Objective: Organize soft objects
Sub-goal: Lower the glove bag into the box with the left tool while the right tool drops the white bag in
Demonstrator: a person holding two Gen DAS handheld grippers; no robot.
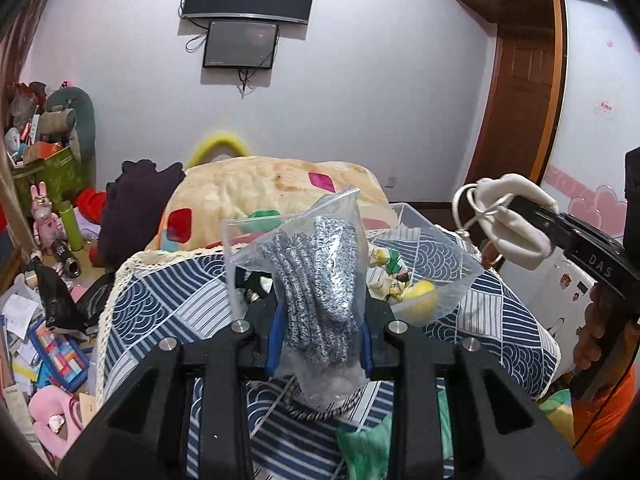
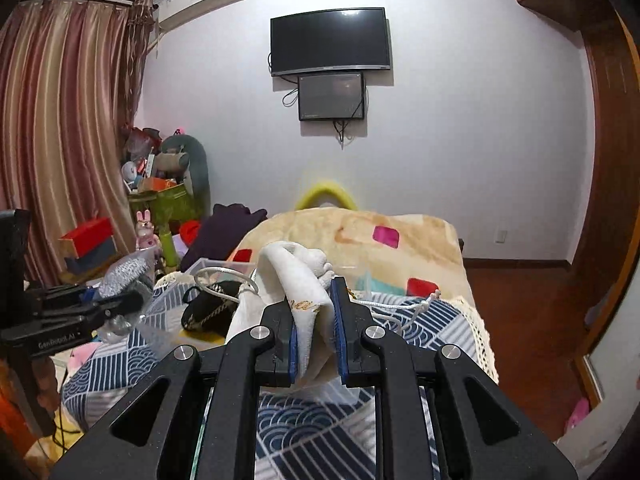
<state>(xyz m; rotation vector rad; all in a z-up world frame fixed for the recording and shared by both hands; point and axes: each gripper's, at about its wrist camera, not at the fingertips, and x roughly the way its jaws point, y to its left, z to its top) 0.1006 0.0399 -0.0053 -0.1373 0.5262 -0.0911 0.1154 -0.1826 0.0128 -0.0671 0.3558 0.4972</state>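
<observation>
My left gripper (image 1: 320, 340) is shut on a clear zip bag of grey knitted gloves (image 1: 320, 272), held upright above the blue patterned quilt (image 1: 172, 304). My right gripper (image 2: 316, 332) is shut on a white drawstring pouch (image 2: 298, 280) with a white cord loop (image 2: 224, 276). The pouch also shows in the left wrist view (image 1: 516, 220), held up at the right. The left gripper with its bag shows at the left of the right wrist view (image 2: 120, 300). A clear plastic box (image 1: 420, 264) with small soft items sits behind the bag.
A folded beige blanket (image 1: 272, 188) with coloured patches lies behind the box. A dark purple garment (image 1: 136, 208) lies to its left. Toys, papers and boxes clutter the floor at the left (image 1: 44, 320). A wooden wardrobe (image 1: 520, 100) stands at the right.
</observation>
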